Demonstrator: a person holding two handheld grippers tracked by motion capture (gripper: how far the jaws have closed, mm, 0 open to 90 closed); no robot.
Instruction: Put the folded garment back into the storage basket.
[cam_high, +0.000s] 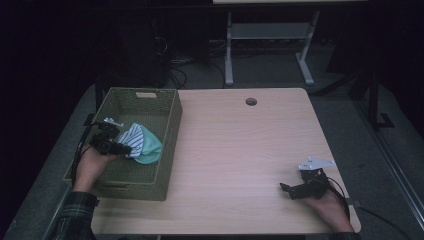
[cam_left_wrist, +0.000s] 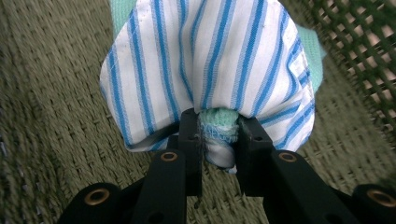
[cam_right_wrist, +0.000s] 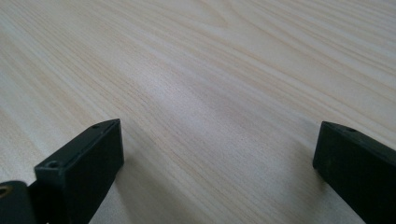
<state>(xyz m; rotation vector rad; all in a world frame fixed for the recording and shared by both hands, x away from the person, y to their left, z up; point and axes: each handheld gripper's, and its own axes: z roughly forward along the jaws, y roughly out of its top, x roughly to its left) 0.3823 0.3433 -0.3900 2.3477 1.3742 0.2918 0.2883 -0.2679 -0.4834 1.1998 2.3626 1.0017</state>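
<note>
So the left gripper (cam_left_wrist: 218, 128) is clamped on a bunched striped cloth (cam_left_wrist: 210, 60) with a mint-green cloth (cam_high: 150, 145) inside the woven basket (cam_high: 170, 130) at the table's (cam_high: 240, 150) nine o'clock. Looks nearly done, just letting go left. Right gripper (cam_right_wrist: 217, 154) sits wide open, holding nothing, around four o'clock.

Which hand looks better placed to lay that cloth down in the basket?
Left. The left gripper is shut on the cloth inside the basket; the right gripper sits open over bare table.
</note>
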